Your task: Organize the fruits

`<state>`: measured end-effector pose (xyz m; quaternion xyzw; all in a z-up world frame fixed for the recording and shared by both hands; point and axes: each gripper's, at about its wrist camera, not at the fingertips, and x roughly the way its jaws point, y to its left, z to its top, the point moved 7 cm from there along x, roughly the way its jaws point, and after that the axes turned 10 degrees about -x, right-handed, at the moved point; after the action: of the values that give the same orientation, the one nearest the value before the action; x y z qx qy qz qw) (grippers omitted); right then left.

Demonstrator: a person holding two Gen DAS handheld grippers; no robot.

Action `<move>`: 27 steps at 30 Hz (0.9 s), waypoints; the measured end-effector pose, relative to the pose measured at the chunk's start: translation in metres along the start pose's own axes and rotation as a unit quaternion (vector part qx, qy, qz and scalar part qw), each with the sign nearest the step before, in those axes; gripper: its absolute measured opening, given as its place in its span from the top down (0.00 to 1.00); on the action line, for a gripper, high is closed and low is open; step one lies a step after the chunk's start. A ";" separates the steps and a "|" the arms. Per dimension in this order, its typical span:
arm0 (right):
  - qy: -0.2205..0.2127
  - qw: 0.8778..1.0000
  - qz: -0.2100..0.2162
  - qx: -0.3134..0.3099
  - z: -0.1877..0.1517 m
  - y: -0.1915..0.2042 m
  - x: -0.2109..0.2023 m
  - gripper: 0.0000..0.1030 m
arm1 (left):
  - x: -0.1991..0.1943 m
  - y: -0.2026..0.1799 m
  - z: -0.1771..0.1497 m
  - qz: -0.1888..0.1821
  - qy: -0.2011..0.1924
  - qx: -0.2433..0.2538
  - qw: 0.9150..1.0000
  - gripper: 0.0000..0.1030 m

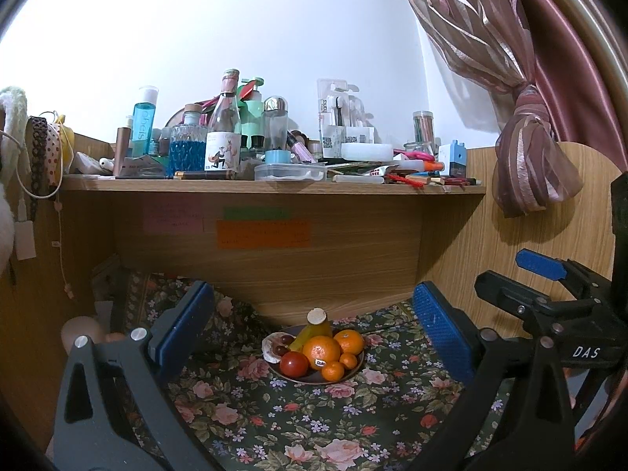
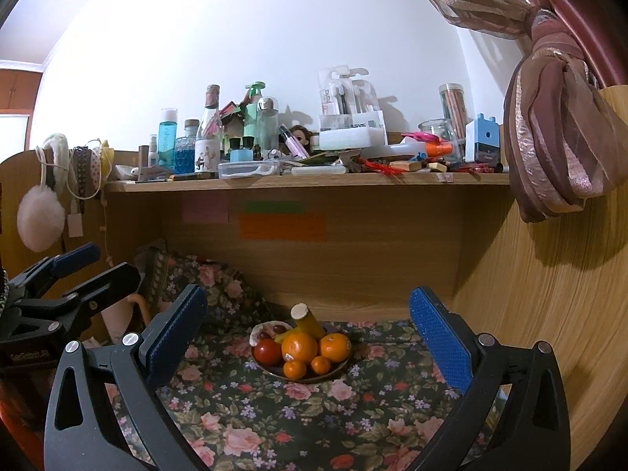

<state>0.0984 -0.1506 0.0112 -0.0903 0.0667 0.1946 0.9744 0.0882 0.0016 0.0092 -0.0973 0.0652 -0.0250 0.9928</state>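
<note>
Both the left gripper and right gripper hover low with jaws wide apart, gripping nothing. Beyond them, on the flowered cloth over the table, the fruits – oranges, a tomato, a banana – sit piled together on one plate. That suits either a finished gathering or a pile awaiting sorting – no move is settled. Farther back, a cluttered wooden shelf, white wall, tied curtain

Floral cloth, cluttered wooden shelf, tied pink curtain, sticky notes
</note>
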 end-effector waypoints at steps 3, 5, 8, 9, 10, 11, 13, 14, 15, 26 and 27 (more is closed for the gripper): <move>-0.001 1.000 0.002 0.000 0.000 -0.002 -0.001 0.00 | 0.000 -0.002 -0.001 0.000 0.000 0.001 1.000 0.00; -0.002 1.000 0.002 0.000 0.000 -0.002 -0.001 0.00 | 0.000 -0.003 -0.001 0.001 0.000 0.001 1.000 0.00; -0.002 1.000 0.003 0.000 0.001 -0.004 -0.001 0.00 | 0.000 -0.002 -0.001 0.000 0.000 0.001 1.000 0.00; -0.002 1.000 0.003 -0.001 0.001 -0.003 -0.001 0.00 | 0.000 -0.002 -0.001 -0.001 0.000 0.001 1.000 0.00; -0.002 1.000 0.004 -0.002 0.001 -0.003 -0.001 0.00 | 0.000 -0.002 -0.001 -0.001 0.001 0.000 1.000 0.00; -0.002 1.000 0.003 -0.003 0.001 -0.003 -0.002 0.00 | 0.000 -0.002 -0.001 -0.001 0.001 -0.001 1.000 0.00; -0.002 1.000 0.003 -0.004 0.001 -0.002 -0.002 0.00 | 0.000 -0.001 -0.002 -0.001 0.001 -0.004 1.000 0.00; -0.002 1.000 0.003 -0.005 0.001 -0.003 -0.002 0.00 | 0.001 -0.002 -0.002 -0.002 0.002 -0.006 1.000 0.00; -0.002 1.000 0.004 -0.004 0.001 -0.002 -0.002 0.00 | 0.001 -0.002 -0.002 -0.002 0.004 -0.007 1.000 0.00; -0.003 1.000 0.004 -0.004 0.001 -0.003 -0.002 0.00 | 0.001 -0.003 -0.002 -0.002 0.005 -0.007 1.000 0.00; -0.003 1.000 0.004 -0.004 0.001 -0.003 -0.002 0.00 | 0.001 -0.004 -0.003 -0.001 0.005 -0.007 1.000 0.00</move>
<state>0.0979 -0.1535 0.0128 -0.0931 0.0635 0.1990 0.9735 0.0886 -0.0027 0.0073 -0.1039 0.0707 -0.0262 0.9917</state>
